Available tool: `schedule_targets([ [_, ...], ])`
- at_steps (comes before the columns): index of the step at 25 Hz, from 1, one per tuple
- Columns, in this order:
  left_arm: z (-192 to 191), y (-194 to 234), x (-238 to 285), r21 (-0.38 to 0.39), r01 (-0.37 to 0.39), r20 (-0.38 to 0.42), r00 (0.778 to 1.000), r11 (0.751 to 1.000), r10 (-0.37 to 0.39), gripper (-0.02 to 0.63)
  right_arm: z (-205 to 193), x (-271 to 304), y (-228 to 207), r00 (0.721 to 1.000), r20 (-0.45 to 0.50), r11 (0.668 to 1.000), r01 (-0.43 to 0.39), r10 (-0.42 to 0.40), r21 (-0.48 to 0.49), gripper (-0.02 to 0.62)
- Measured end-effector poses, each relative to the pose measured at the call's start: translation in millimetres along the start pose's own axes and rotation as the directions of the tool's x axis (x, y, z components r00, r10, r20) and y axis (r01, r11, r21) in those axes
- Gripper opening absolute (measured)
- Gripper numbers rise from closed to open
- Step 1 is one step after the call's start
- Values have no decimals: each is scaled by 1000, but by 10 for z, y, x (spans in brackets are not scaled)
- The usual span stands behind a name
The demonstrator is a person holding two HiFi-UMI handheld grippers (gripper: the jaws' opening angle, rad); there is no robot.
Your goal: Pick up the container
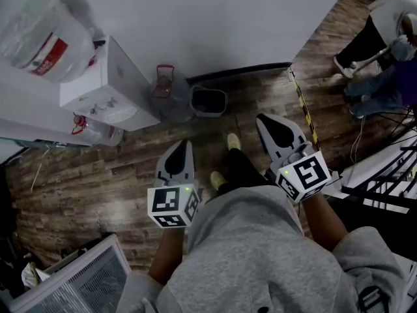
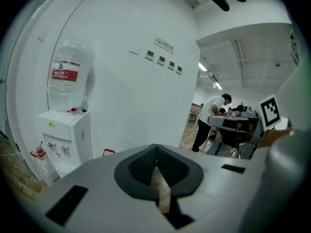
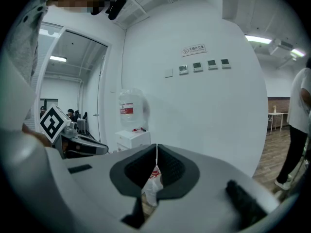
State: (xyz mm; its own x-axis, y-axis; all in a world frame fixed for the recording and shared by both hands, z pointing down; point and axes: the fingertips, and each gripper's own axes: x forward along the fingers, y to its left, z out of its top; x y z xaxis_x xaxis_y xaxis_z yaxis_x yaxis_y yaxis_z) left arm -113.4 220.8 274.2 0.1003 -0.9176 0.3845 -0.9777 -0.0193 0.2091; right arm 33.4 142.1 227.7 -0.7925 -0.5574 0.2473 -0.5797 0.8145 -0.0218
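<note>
Hovering closed: one left hand-held gripper [image 1: 184, 146], one right hand-held gripper [image 1: 264, 120].

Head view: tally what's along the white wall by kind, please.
Dispenser: 1
Jugs: 3 (one on the dispenser, one on the floor at either side)
Bin: 1
Total: 5

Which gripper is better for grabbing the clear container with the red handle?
Left, probably. The clear container sits by the wall, roughly ahead of the left gripper; the right gripper is farther over. Both are shut, so open first.
</note>
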Motion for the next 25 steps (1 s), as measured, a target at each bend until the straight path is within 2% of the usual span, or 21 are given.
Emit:
schedule_targets([
  [6, 22, 23, 149, 5, 2, -11, 1000, 1000, -2, 14, -12, 74, -184, 1000, 10, 1000, 17, -16, -13, 25],
  [13, 153, 1, 425, 7, 8, -23, 1000, 1000, -8, 14, -6, 265, -543, 999, -3, 999, 37, -37, 38, 26],
  [25, 417, 167, 1309, -13, 4, -62, 998, 1000, -5, 15, 3, 930, -1219, 999, -30, 997, 31, -29, 69, 26],
])
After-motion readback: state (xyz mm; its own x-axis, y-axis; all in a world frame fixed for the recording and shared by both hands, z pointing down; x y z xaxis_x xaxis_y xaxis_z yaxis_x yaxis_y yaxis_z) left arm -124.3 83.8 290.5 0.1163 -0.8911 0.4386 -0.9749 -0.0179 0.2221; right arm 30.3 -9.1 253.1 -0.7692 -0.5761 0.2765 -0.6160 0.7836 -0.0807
